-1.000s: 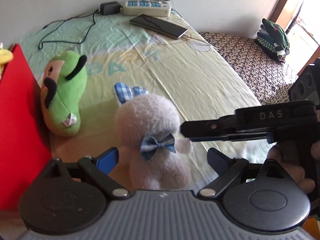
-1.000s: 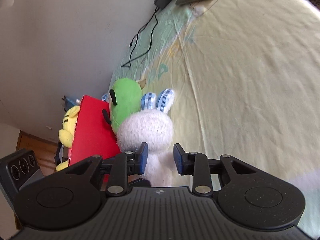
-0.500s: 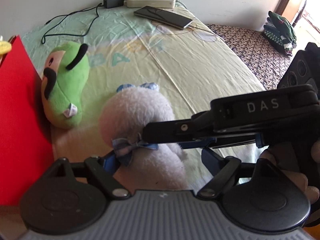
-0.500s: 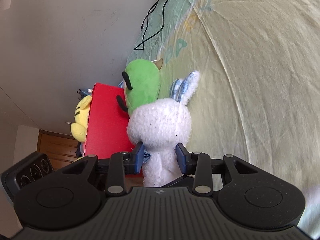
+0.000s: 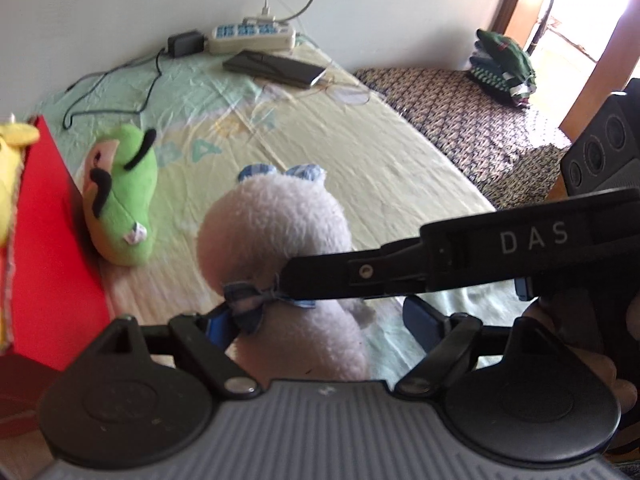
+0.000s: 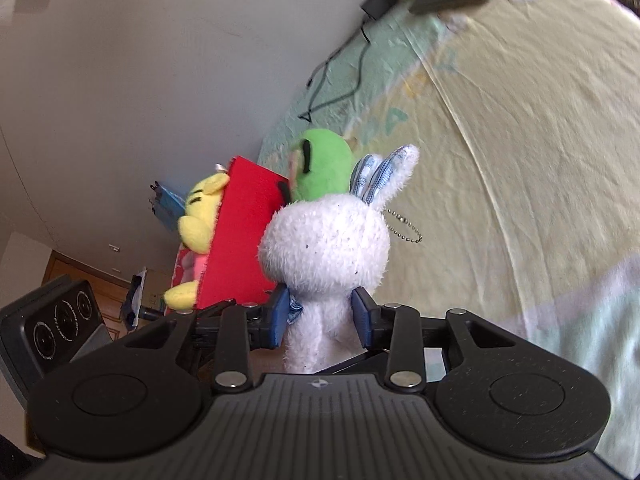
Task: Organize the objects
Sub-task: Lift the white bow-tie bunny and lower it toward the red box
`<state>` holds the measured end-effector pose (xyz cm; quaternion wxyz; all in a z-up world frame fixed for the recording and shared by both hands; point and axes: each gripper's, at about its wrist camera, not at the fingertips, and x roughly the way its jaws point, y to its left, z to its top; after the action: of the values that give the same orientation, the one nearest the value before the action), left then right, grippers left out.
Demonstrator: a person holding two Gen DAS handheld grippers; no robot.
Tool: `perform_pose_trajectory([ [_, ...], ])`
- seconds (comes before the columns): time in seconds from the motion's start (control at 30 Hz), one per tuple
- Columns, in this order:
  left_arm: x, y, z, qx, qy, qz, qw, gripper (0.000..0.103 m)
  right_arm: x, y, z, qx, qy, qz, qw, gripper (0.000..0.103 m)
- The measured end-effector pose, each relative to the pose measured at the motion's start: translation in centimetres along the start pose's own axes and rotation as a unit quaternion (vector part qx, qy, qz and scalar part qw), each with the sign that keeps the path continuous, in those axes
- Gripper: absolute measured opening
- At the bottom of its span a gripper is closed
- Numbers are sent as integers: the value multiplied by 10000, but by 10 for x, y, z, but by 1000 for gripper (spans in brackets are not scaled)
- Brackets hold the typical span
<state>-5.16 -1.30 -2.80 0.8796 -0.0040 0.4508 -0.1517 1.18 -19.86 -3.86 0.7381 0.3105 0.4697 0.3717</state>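
One fluffy white rabbit plush (image 6: 326,240), checked blue ears, bow.

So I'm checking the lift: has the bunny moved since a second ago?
Yes. The bunny, gripped by the right claw, has risen; its head now overlaps the red box.

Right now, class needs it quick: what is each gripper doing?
Left gripper: open, straddling the white bunny plush, not squeezing it.
Right gripper: shut on the white bunny plush at its neck.
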Motion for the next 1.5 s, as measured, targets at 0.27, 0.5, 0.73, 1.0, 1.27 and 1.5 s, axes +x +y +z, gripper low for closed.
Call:
perform_pose_trajectory([
  [0.27,-67,20,-2,367,-750,-145,9964,85,-6,68,-14,-505,-774,21,9957,37],
  [0.5,-122,57,-3,521,-1416,-37,9885,85,11,128,-18,-1026,-1182,236,9874,37],
  [0.73,-150,110,-10,389,-1742,142,9838,86,53,168,-15,-1481,-1145,328,9818,37],
  [1.0,-145,173,-19,-76,-1634,355,9859,86,115,191,-10,-1823,-622,251,9810,36],
  [1.27,-118,219,-23,-652,-1166,176,9909,84,160,195,-14,-1953,-199,-369,9799,34],
  [1.5,-113,239,-36,-817,-954,325,9916,84,185,198,-22,-1960,185,-687,9780,31],
])
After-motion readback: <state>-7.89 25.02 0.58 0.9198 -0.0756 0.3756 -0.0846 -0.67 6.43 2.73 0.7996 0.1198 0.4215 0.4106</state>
